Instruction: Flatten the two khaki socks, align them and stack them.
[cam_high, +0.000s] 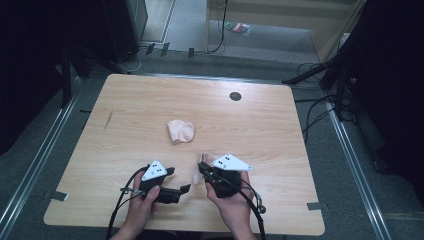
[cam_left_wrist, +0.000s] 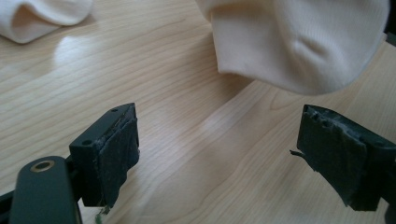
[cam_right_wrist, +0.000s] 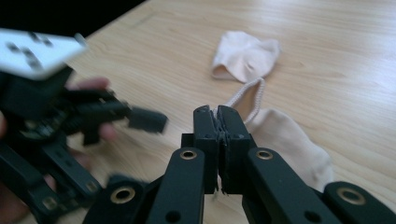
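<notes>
R gripper (cam_right_wrist: 218, 116) pinching sock (cam_right_wrist: 289, 140), raised

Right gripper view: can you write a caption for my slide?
Right claw shut on the cuff of a pale sock over the wooden table.

Left gripper (cam_high: 186, 189) lay low, jaws wide apart — right gripper (cam_right_wrist: 217, 113) was clamped tight, tilted upward.

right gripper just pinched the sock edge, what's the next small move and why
Probably lift the right gripper a little more: its jaws are shut on the sock's cuff, and the open left gripper waits just below the hanging sock, ready to grab its free end.
</notes>
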